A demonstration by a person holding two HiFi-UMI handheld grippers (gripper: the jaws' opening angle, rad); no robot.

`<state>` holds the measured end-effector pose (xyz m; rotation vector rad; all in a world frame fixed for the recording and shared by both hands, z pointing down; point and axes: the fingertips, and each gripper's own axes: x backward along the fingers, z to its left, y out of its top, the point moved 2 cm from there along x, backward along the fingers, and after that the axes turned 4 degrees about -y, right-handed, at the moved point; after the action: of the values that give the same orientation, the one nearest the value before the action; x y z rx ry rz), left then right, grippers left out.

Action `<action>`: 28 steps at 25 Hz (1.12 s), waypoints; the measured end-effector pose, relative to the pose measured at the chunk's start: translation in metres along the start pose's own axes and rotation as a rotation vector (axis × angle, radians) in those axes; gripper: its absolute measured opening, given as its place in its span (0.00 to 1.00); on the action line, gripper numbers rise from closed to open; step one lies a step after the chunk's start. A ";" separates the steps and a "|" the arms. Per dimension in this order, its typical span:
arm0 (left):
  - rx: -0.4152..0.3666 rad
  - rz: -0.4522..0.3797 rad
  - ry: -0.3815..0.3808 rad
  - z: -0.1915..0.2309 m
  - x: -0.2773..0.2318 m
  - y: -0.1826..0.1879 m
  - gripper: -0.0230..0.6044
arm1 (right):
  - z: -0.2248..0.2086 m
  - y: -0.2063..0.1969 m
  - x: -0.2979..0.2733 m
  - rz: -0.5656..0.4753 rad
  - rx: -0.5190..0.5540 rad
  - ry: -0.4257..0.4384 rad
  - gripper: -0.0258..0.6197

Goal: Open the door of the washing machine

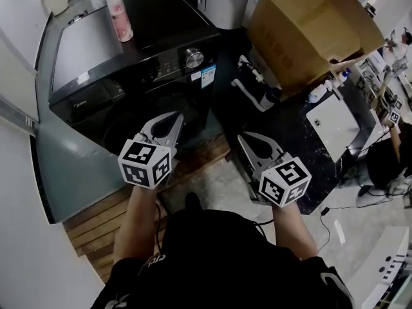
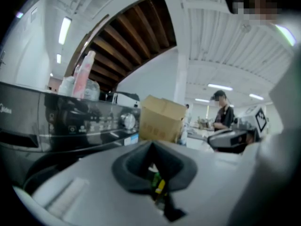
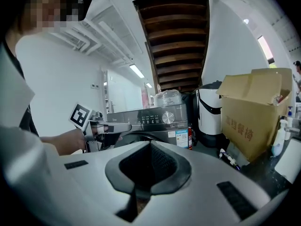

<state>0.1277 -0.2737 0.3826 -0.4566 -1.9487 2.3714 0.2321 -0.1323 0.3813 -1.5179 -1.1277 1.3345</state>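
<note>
The left tool and the right tool are side by side, each with jaws pressed together on nothing. At eleven o'clock from them stands the washing machine, its door closed. A cardboard box sits at one o'clock.

A bottle stands on the washing machine, with a cardboard box right of it. The left gripper and right gripper are before it.

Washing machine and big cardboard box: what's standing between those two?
A white appliance with black trim stands between the washing machine and the cardboard box, clearest in the right gripper view.
</note>
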 end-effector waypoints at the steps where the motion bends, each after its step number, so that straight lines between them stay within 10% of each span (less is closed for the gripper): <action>1: 0.001 0.000 -0.001 0.006 -0.002 0.001 0.05 | 0.000 0.002 -0.008 0.004 0.005 0.003 0.03; 28: 0.103 0.023 0.161 0.069 -0.060 0.003 0.05 | -0.049 -0.018 -0.132 0.205 0.118 0.291 0.13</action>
<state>0.1680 -0.3531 0.4037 -0.6447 -1.7539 2.3534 0.2733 -0.2552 0.4406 -1.7089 -0.7153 1.2393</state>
